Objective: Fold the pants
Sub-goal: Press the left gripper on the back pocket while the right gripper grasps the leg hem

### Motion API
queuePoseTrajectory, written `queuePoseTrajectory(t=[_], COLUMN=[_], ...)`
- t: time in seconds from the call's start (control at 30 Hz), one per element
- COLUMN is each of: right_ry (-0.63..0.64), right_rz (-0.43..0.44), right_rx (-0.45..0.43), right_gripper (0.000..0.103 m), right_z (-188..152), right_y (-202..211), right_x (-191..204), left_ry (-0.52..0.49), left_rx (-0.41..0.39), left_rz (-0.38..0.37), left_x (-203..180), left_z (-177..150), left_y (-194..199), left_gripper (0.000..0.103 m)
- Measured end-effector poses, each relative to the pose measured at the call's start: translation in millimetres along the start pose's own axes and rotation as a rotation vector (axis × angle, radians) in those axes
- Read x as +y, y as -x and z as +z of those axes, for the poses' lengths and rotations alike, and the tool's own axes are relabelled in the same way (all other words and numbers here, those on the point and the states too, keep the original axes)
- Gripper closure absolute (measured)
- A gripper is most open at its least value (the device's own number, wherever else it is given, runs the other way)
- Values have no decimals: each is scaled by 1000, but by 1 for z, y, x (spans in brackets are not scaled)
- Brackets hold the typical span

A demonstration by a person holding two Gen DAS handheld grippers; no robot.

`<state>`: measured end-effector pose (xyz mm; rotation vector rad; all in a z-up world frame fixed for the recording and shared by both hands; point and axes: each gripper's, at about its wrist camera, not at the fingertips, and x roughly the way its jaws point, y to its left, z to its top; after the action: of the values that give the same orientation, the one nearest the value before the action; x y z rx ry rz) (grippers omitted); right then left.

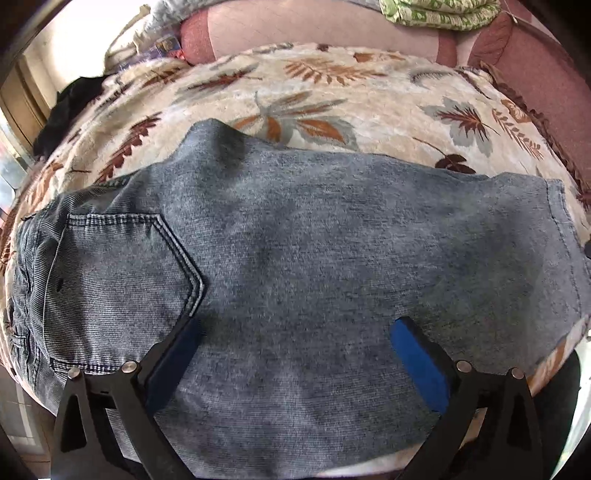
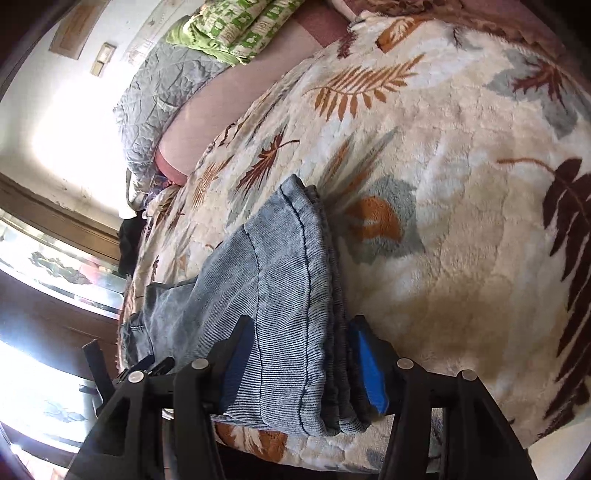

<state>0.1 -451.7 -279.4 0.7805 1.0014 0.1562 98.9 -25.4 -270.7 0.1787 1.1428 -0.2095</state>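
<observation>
Blue denim pants (image 1: pixel 295 251) lie flat across a leaf-patterned blanket (image 1: pixel 332 96), waist and back pocket (image 1: pixel 122 266) at the left, leg hems at the right. My left gripper (image 1: pixel 299 332) is open, hovering over the middle of the pants near the front edge, blue pads wide apart. In the right wrist view the stacked leg hems (image 2: pixel 295 314) lie between the two fingers of my right gripper (image 2: pixel 303 332). Its blue pads stand on either side of the hem edge, with a small gap showing, not clamped.
The blanket (image 2: pixel 461 184) covers a bed with a pink mattress edge (image 1: pixel 314 29). Green patterned bedding (image 1: pixel 439 11) and a grey quilt (image 2: pixel 162 96) lie at the head. A black garment (image 1: pixel 70 107) sits at the far left. A window (image 2: pixel 55 266) is beside the bed.
</observation>
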Motion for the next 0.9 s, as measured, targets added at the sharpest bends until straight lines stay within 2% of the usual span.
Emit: queuePoseTrajectory(t=[0.07, 0.13, 0.2, 0.3, 0.37, 0.4, 0.47, 0.53, 0.6, 0.67, 0.73, 0.8, 0.87, 0.9], right_ry=[-10, -22, -19, 15, 24, 25, 36, 24, 11, 6, -8, -35, -41, -38], right_rz=[29, 56, 59, 47, 38, 34, 4, 0, 13, 18, 25, 37, 34, 21], right_rx=[-3, 4, 11, 34, 46, 50, 53, 51, 49, 45, 40, 35, 26, 21], right_gripper=[45, 45, 45, 48, 51, 53, 69, 77, 79, 79, 77, 77, 77, 77], right_z=[2, 5, 7, 9, 11, 12, 12, 11, 9, 7, 7, 7, 7, 7], right_y=[-3, -6, -8, -11, -15, -16, -16, -14, -12, -12, -12, -13, -15, -15], right_x=[-3, -4, -2, 3, 5, 5, 4, -1, -5, -7, -9, -13, -12, -9], left_ry=[26, 27, 41, 97, 113, 123, 136, 157, 202, 241, 241, 207, 218, 217], left_rx=[-39, -119, -163, -166, -152, -158, -177, -194, -212, -183, -108, -8, -56, -47], left_rz=[-9, 41, 82, 87, 118, 143, 174, 236, 287, 325, 372, 385, 386, 382], left_x=[5, 11, 21, 40, 50, 57, 71, 89, 111, 133, 146, 149, 147, 147], left_z=[-1, -2, -5, -9, -10, -12, -16, -20, -22, -20, -18, -20, -23, -21], left_y=[15, 36, 52, 58, 57, 58, 62, 65, 67, 61, 39, 9, 10, 11], left_gripper=[0, 0, 0, 0, 0, 0, 0, 0, 0, 0, 0, 0, 0, 0])
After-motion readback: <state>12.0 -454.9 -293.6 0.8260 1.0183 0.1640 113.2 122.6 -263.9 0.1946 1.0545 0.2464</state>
